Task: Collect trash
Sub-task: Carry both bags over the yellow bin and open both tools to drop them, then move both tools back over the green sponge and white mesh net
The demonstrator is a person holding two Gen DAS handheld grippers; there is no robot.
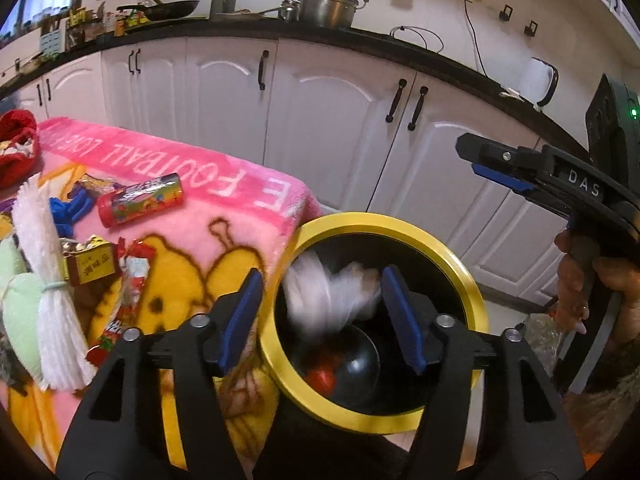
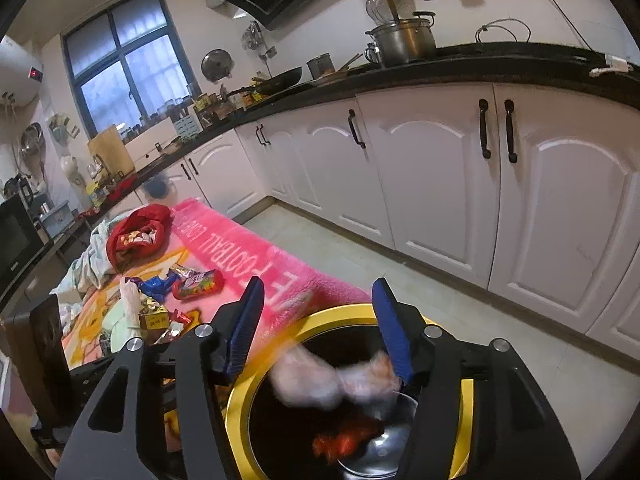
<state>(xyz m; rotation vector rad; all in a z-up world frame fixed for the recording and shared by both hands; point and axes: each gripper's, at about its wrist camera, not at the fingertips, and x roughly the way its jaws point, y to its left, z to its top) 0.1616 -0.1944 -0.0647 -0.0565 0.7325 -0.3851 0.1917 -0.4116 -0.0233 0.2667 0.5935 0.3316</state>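
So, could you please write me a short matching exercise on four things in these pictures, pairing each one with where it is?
Things:
1. red tube
2. steel pot
3. blurred white wrapper
4. white kettle

Places:
a. over the mouth of the bin
b. lying on the pink blanket
c. at the right end of the counter
d. on the counter by the hanging ladles

Pairs: 1-b, 2-d, 3-a, 4-c

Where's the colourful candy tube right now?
The candy tube lies on its side on the pink blanket, left of the yellow-rimmed bin in both wrist views, beside the blue wrappers.
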